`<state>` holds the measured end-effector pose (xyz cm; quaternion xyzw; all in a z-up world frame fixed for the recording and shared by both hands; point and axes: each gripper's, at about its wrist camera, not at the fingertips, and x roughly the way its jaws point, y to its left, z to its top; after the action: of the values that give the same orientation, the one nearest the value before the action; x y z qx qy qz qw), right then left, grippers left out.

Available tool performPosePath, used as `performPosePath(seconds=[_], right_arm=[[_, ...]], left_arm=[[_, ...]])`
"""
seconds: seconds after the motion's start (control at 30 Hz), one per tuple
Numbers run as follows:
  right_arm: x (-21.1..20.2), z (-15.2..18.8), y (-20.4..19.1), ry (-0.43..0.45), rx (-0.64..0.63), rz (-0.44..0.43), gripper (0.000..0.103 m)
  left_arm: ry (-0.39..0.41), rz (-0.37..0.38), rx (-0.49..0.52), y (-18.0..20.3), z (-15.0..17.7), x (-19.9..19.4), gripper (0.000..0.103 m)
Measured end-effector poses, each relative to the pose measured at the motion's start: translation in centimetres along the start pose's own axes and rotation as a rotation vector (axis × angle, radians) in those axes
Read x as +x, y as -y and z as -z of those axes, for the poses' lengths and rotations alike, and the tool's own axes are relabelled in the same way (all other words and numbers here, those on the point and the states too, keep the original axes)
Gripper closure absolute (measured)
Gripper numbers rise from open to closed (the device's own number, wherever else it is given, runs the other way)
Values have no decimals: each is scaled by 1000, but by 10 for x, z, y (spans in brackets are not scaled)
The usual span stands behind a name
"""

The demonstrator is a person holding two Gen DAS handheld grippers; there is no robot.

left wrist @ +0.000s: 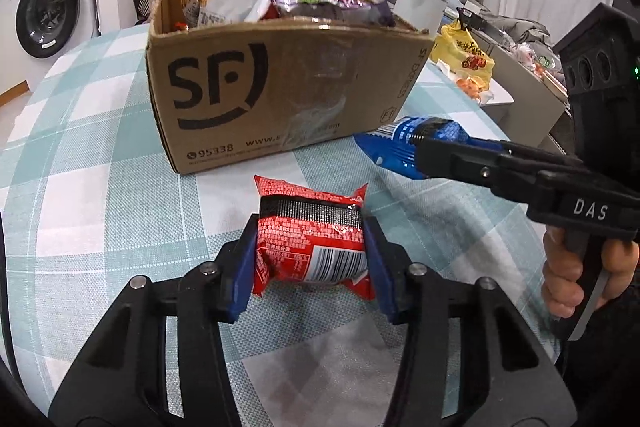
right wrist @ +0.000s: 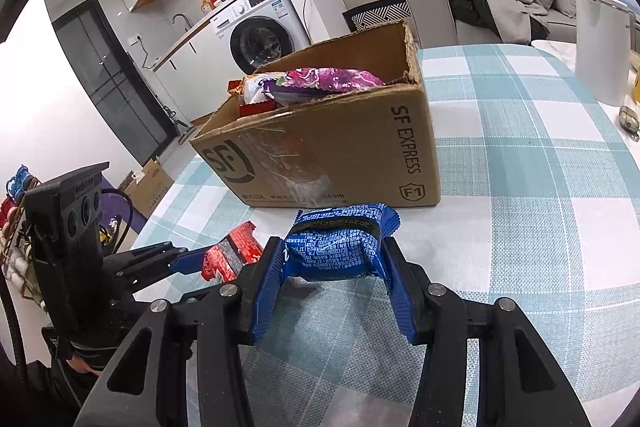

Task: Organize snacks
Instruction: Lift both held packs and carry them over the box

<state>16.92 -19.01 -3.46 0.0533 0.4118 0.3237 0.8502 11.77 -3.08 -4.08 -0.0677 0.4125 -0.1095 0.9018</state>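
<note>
Pick-up step: my left gripper point(left wrist: 310, 251) had its jaws clamped on the red packet point(left wrist: 310, 243), my right gripper point(right wrist: 334, 259) on the blue packet point(right wrist: 338, 241). Next: lift both over the cardboard box point(left wrist: 256, 87) rim.

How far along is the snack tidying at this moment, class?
Done: the cardboard box already holds several packets. In hand: the left tool grips the red packet, and the right tool grips the blue packet. Left: both packets are outside the box.

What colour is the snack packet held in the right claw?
Blue with white print, clearest in the right wrist view: the blue packet.
</note>
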Motion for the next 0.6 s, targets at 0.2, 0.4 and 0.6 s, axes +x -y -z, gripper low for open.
performPosePath(seconds=[0.2,0.4,0.6], right_arm=[[-10,-3,-6,24,-16,-5,53],[-22,-6,-12,61,-31,-14,53],[-37,-10,-19,105,-43,-25,53]], left_arm=[[36,-6,-6,-5,-2,-19,57],[89,-18,-14,-5,-12,-43,57],[133,-31,-26,-6,-24,-62,57]])
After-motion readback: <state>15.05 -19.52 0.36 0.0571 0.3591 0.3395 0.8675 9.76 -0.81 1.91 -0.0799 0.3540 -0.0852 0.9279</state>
